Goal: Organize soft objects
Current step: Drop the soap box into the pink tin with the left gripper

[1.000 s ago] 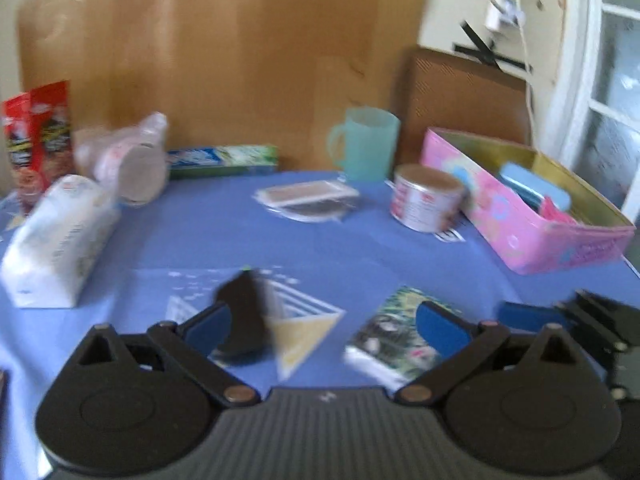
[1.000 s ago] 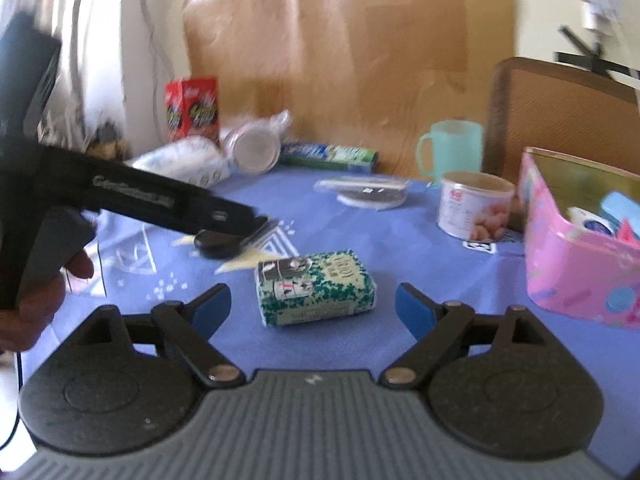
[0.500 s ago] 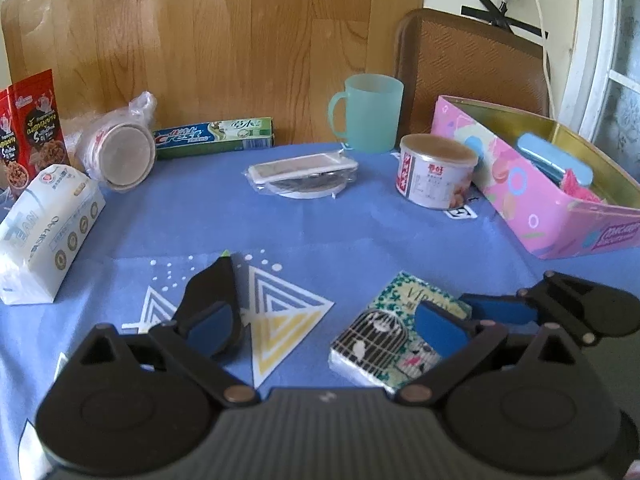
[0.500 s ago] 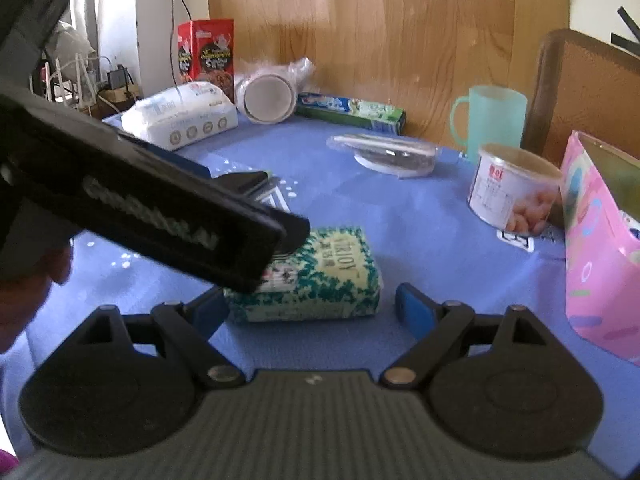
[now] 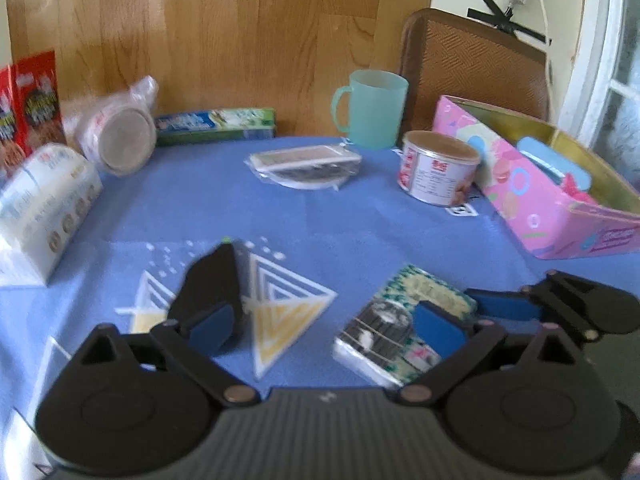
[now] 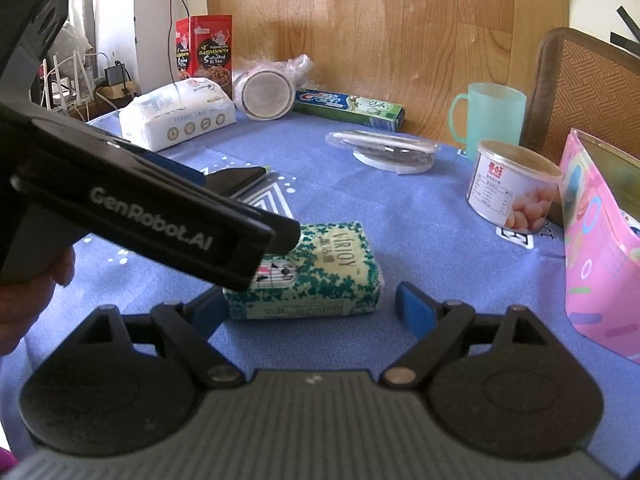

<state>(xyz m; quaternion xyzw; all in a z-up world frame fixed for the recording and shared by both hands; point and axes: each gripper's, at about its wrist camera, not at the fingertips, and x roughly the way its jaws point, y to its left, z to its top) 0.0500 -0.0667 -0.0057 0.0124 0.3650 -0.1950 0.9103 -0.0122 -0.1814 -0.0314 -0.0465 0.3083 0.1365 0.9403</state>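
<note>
A green patterned tissue pack (image 6: pixel 316 272) lies on the blue tablecloth (image 6: pixel 400 208). It also shows in the left wrist view (image 5: pixel 400 320). My right gripper (image 6: pixel 312 308) is open, its pads on either side of the pack's near end. My left gripper (image 5: pixel 324 324) is open and empty, with the pack under its right finger; its body (image 6: pixel 152 216) crosses the right wrist view over the pack's left end. A large white tissue pack (image 5: pixel 44 204) lies at the left. A pink box (image 5: pixel 552 184) at the right holds a blue item.
At the back stand a teal mug (image 5: pixel 372 108), a can (image 5: pixel 436 168), a toothpaste box (image 5: pixel 216 126), a wrapped roll (image 5: pixel 120 136), a wrapped flat packet (image 5: pixel 308 162) and red snack boxes (image 5: pixel 28 100). A black object (image 5: pixel 212 284) lies near my left finger. A chair (image 5: pixel 472 64) stands behind.
My right gripper has moved in closer, so the green pack now sits between its pads. My left gripper has shifted slightly over the pack's left end.
</note>
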